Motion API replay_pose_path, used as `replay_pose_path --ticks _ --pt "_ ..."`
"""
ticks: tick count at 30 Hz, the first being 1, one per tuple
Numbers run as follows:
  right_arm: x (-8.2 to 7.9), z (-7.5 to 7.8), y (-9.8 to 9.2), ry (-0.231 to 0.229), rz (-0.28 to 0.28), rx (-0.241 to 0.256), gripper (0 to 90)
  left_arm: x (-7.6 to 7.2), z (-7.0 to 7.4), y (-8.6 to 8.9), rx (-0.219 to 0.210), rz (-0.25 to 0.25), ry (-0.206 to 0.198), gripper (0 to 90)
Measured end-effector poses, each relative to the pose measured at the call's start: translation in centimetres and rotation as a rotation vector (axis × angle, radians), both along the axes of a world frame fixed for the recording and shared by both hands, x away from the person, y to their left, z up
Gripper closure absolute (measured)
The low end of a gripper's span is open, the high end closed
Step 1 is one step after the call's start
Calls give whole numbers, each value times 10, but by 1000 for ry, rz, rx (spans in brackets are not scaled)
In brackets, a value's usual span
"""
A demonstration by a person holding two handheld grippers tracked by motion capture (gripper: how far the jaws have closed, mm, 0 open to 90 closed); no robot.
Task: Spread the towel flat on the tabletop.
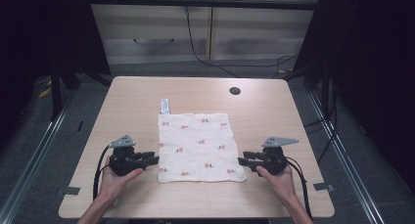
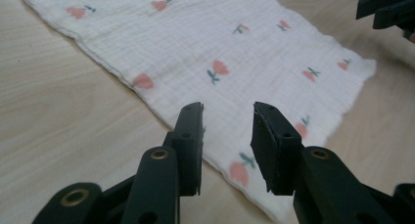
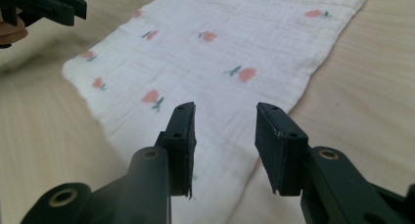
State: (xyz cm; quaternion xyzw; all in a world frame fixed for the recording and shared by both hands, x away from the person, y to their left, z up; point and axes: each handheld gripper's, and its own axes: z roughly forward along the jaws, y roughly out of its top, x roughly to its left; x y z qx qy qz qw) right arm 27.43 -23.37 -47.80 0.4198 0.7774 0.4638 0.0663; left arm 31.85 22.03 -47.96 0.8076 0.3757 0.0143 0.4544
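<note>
We find the cloth (image 1: 199,146), white with small pink flower prints, spread flat near the middle of the worktop (image 1: 127,97), somewhat toward the person's side. Its weave is lightly crinkled, and a small white label (image 1: 165,105) juts from its far left corner.

The left tool (image 1: 155,160) sits at the cloth's near left edge. In the high view its tips reach just to that edge. In the left gripper view (image 2: 227,136) its jaws stand partly open with a clear gap between them, low over the cloth's near left border. We see nothing gripped between them; whether the tips touch the fabric we cannot tell.

The right tool (image 1: 241,160) sits opposite, at the cloth's near right edge, its tips pointing inward toward the fabric. In the right gripper view (image 3: 225,141) its jaws are likewise partly open, about as wide as the left pair, poised over the near right corner area. They hold nothing; contact with the cloth cannot be confirmed.

Each tool is held by one hand, the left hand (image 1: 115,181) and the right hand (image 1: 279,181), both low on the worktop. The two tools face each other across the cloth's near portion.

Beyond the cloth, a round dark hole (image 1: 235,91) is set in the worktop near its far right side, well apart from the fabric.
</note>
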Motion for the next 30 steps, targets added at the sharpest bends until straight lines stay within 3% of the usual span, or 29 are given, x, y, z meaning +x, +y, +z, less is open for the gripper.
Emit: replay_pose_path --ticks 3,5,6,7,8,9,10,12,16,21,23,26,27,29,30 --pt "21 -5 5 1 6 -36 604 17 -5 -10 9 12 2 649" --pt "33 -11 9 8 11 -46 635 25 -8 -17 12 -2 2 702" --pt "38 -13 11 11 9 -58 647 29 -10 -21 45 -3 -9 713" --pt "43 -16 13 14 17 -72 652 32 -12 -23 31 -7 -9 751" --pt "48 -18 14 9 21 -75 667 33 -13 -23 5 -11 11 782" --pt "50 -18 15 13 12 -73 681 33 -14 -26 11 11 9 784" --pt "53 -19 16 8 10 -62 691 31 -13 -29 39 7 -8 786" --pt "58 -21 20 10 6 -79 695 27 -13 -32 38 -10 -12 797" --pt "56 -29 25 26 27 -131 763 25 -13 -36 52 -19 -23 796" --pt "46 -29 24 38 37 -137 795 33 -20 -36 97 1 -17 777" --pt "42 -30 23 43 37 -123 811 32 -16 -37 66 -3 -17 767" --pt "38 -30 22 57 46 -117 830 32 -15 -41 122 -1 -58 767" --pt "36 -29 22 56 49 -126 829 33 -16 -42 116 -2 -54 768" --pt "32 -28 25 47 63 -141 827 34 -22 -44 174 -9 -62 780" --pt "30 -28 26 51 70 -141 827 34 -24 -43 170 -14 -61 786"
